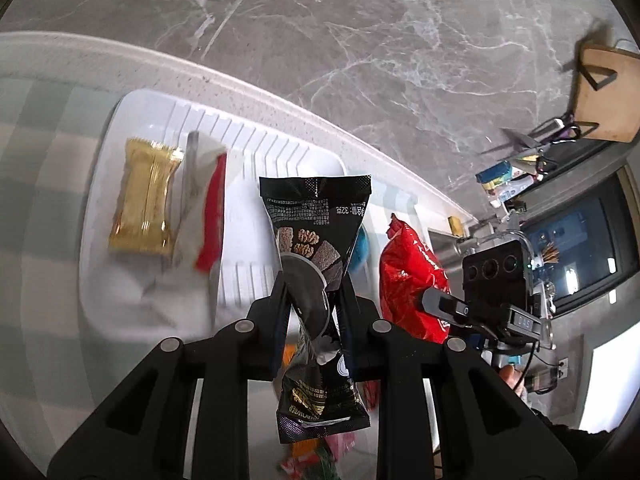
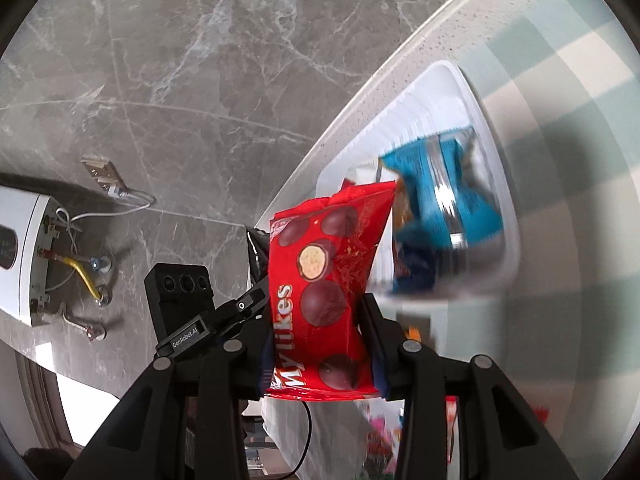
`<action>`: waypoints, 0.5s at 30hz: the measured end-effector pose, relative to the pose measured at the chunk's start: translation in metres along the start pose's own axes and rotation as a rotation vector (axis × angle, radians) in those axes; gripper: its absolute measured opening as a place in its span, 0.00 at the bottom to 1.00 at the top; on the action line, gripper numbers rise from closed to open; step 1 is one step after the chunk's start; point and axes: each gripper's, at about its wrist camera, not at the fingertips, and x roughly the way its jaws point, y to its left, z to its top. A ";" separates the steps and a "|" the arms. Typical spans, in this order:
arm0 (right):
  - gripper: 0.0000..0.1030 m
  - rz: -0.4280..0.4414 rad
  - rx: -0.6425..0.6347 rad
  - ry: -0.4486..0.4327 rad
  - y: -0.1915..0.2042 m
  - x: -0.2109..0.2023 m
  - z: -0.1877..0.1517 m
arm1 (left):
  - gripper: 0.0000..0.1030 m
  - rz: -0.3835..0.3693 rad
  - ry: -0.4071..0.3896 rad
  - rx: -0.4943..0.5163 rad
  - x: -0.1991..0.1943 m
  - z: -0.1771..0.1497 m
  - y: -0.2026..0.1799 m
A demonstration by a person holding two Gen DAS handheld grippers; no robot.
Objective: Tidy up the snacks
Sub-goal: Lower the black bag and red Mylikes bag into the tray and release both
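My left gripper [image 1: 314, 300] is shut on a black snack packet [image 1: 316, 216] printed with nut bars, held above the table near a white ribbed tray [image 1: 280, 148]. A gold packet [image 1: 144, 196] and a white-and-red packet [image 1: 204, 208] lie in that tray. My right gripper [image 2: 320, 312] is shut on a red Mylikes packet [image 2: 324, 280], held up beside a white tray [image 2: 452, 92] that holds blue packets [image 2: 444, 204]. The red packet [image 1: 412, 276] and the right gripper also show in the left wrist view [image 1: 444, 304].
The trays sit on a green-and-white checked cloth [image 1: 36, 168] on a white table whose edge [image 1: 280, 100] borders a grey marble floor [image 1: 360, 40]. Colourful loose snacks [image 2: 384, 432] lie low in both views. A wooden stool [image 1: 604, 92] stands far right.
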 end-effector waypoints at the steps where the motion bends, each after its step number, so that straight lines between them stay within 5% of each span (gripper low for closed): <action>1: 0.40 -0.002 0.002 -0.002 -0.001 0.003 0.005 | 0.19 0.004 0.002 0.001 0.004 0.005 0.000; 15: 0.40 -0.057 0.032 0.001 -0.012 0.046 0.059 | 0.19 0.081 0.015 0.006 0.061 0.063 0.016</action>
